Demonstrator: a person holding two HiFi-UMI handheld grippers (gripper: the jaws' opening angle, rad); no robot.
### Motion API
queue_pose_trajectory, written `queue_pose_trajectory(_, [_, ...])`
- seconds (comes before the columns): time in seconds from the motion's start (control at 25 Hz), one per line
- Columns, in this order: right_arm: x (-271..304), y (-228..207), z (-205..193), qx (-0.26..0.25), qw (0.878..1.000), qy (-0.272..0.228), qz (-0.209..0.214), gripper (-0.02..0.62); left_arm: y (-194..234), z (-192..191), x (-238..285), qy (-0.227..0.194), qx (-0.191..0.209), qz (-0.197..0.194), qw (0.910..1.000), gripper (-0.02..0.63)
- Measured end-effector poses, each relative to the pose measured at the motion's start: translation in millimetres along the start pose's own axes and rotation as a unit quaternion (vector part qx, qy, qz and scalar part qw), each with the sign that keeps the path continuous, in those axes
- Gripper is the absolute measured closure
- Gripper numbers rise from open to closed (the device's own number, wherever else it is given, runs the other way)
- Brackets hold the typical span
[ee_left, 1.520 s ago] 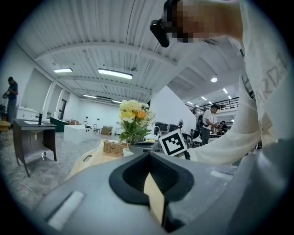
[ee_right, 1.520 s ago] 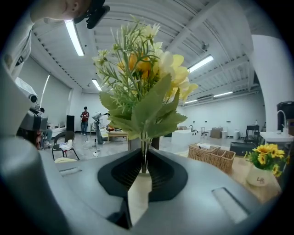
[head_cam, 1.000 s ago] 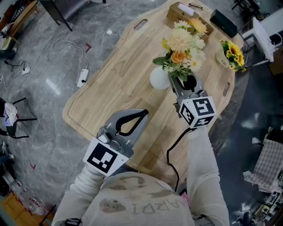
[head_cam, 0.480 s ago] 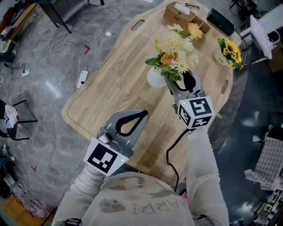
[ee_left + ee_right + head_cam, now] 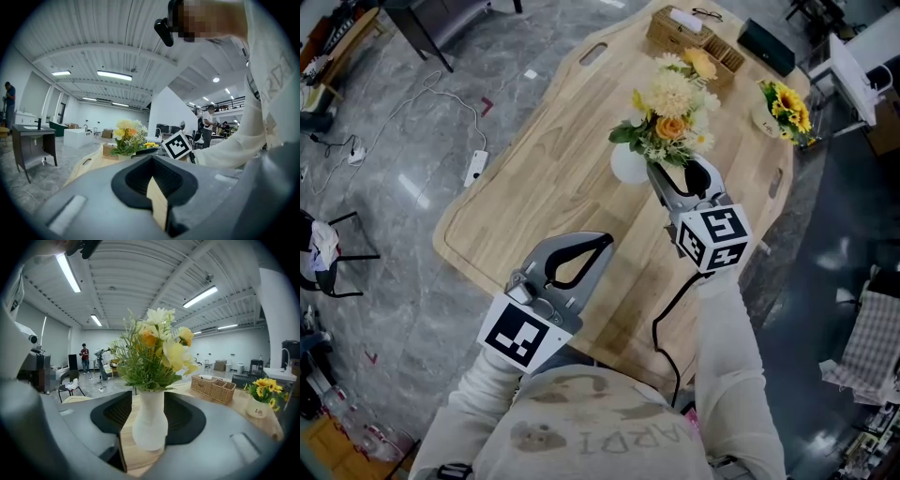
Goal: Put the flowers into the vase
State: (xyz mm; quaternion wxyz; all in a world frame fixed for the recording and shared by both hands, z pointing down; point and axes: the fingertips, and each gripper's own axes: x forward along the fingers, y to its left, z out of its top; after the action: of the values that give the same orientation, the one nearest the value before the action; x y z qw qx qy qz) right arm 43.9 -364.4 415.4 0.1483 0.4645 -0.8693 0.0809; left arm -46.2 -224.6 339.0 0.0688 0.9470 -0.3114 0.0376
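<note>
A white vase (image 5: 627, 165) stands on the wooden table (image 5: 534, 178) with a bouquet of yellow, cream and orange flowers (image 5: 671, 105) in it. My right gripper (image 5: 682, 172) sits just right of the vase, at the base of the bouquet. Its jaws have just been opening and are open. In the right gripper view the vase (image 5: 150, 423) stands between the two pads with a gap on each side, and the flowers (image 5: 157, 355) rise above it. My left gripper (image 5: 602, 242) is shut and empty near the table's front edge, its jaws meeting in the left gripper view (image 5: 157, 187).
A wicker basket (image 5: 692, 33) and a black box (image 5: 773, 47) sit at the table's far end. A small pot of sunflowers (image 5: 789, 111) stands at the right edge. A power strip with cable (image 5: 475, 165) lies on the floor to the left. People stand far off in the room.
The right gripper's jaws have spread apart beside the vase. The vase and bouquet now sit slightly further left in the head view. The left gripper has stayed put.
</note>
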Motion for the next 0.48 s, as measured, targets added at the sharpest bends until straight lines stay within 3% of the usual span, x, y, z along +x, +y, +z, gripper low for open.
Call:
queue_pose_trajectory(0.2, [-13.9,4.7,-2.0,0.006,1.000,-0.005,0.002,0.384,-6.8,2.3,-2.0,-0.002,0.008,0.000,1.0000,0.604])
queue_pose_trajectory(0.48, [-56.1,25.0,6.7,0.032,0.999,-0.035,0.020,0.569,-29.2,12.9,-4.8,-0.015,0.013,-0.004,0.9998,0.604])
